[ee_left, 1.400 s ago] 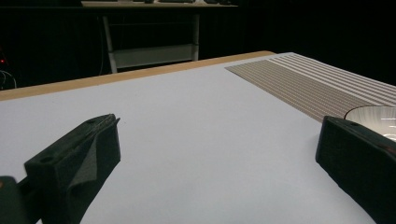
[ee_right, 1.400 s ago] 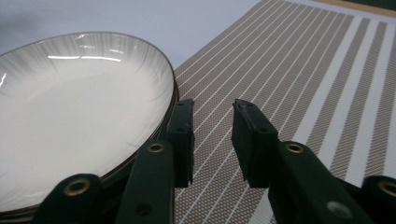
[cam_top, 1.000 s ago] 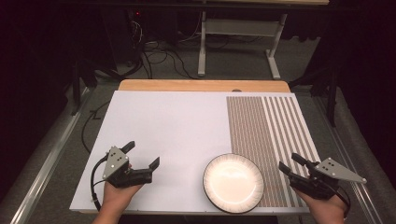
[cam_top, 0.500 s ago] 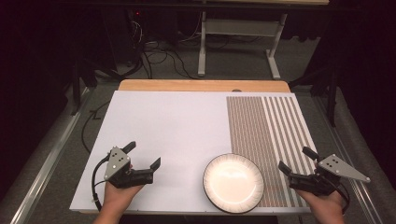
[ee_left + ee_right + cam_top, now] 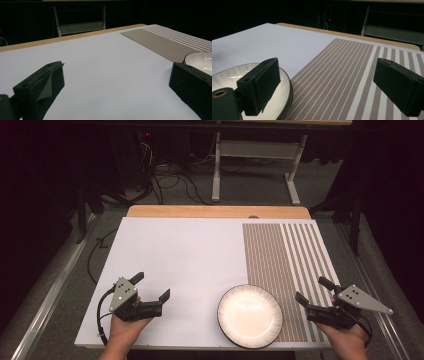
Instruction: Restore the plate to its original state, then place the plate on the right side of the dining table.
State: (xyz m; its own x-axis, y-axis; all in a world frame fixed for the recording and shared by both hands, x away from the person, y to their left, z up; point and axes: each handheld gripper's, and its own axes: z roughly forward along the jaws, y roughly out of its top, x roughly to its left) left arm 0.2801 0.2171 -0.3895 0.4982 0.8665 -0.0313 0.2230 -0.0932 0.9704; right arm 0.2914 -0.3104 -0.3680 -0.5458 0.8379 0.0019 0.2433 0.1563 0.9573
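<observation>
Counter [image 5: 190, 265]: rectangular, flat white top, with a strip of light wooden edge [image 5: 215, 211] showing along the far side. Surface mostly bare and matte.

Lying on the right part of the counter: a rectangular woven placemat, brown with white stripes [image 5: 285, 260]. The stripes run from near edge to far edge, fine and closely set on its left half, broader white bands toward its right. It reaches almost to the far and near edges of the white top.

Near edge, centre-right: a round white ceramic plate with a dark ribbed rim [image 5: 250, 315]. It rests flat, partly on the white surface, its right side overlapping the placemat's left border.
</observation>
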